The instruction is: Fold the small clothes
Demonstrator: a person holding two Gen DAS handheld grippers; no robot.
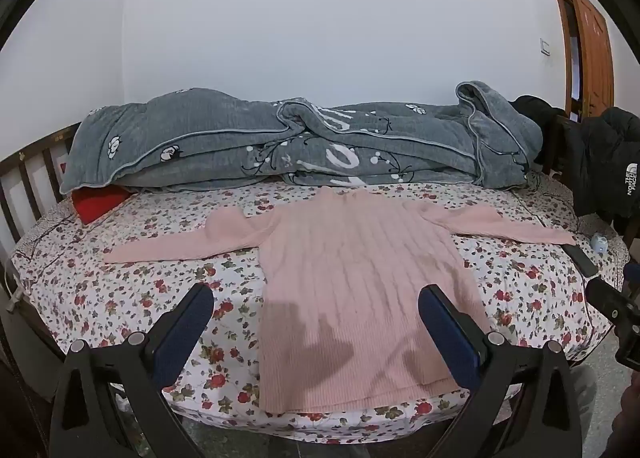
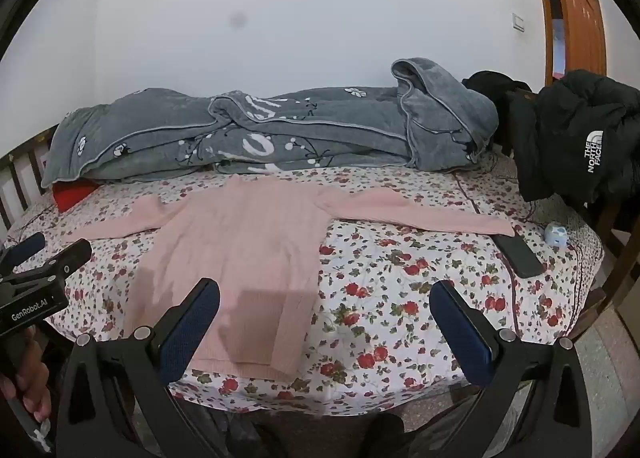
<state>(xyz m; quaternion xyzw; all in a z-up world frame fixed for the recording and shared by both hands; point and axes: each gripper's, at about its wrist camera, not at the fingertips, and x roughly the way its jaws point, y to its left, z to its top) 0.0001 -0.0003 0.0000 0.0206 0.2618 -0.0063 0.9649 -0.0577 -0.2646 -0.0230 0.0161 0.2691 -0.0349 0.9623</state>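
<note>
A pink ribbed sweater (image 1: 344, 282) lies flat on the floral bed sheet (image 1: 140, 298), neck toward the far side, both sleeves spread out sideways. It also shows in the right wrist view (image 2: 240, 258). My left gripper (image 1: 316, 298) is open and empty, held above the sweater's near hem. My right gripper (image 2: 324, 298) is open and empty, above the sheet at the sweater's right hem corner. The left gripper (image 2: 40, 254) shows at the left edge of the right wrist view.
A rumpled grey quilt (image 1: 300, 145) lies along the far side of the bed. A red cloth (image 1: 98, 203) peeks from under it. A black phone (image 2: 518, 256) and a small blue-white object (image 2: 556, 236) lie by the right sleeve. A black jacket (image 2: 580, 145) hangs at right.
</note>
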